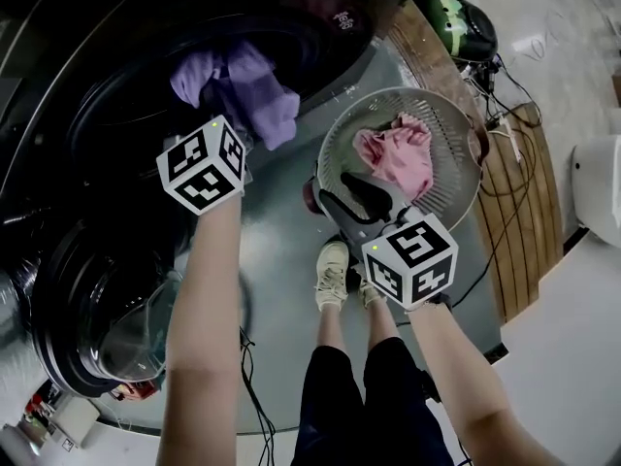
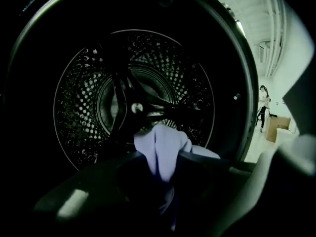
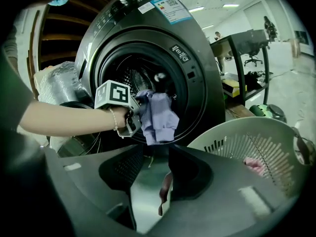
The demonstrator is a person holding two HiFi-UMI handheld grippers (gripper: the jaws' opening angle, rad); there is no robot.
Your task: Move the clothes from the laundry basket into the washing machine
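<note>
A lavender garment (image 1: 247, 90) hangs at the mouth of the dark front-loading washing machine (image 3: 197, 68). My left gripper (image 1: 233, 129) is shut on the garment. In the left gripper view the cloth (image 2: 163, 149) is bunched between the jaws in front of the perforated drum (image 2: 84, 98). The round white laundry basket (image 1: 456, 124) holds a pink garment (image 1: 400, 153). My right gripper (image 1: 335, 187) hovers over the basket's left side, open, with floor showing through the gap (image 3: 157, 154). I cannot tell what the thin pinkish strip beside one finger is.
The washer's round glass door (image 1: 107, 328) stands swung open at lower left. My own shoes (image 1: 332, 272) are on the grey floor by the basket. A wooden board (image 1: 514, 212) with cables, a green rounded object (image 1: 456, 22) and a white object (image 1: 597, 178) lie to the right.
</note>
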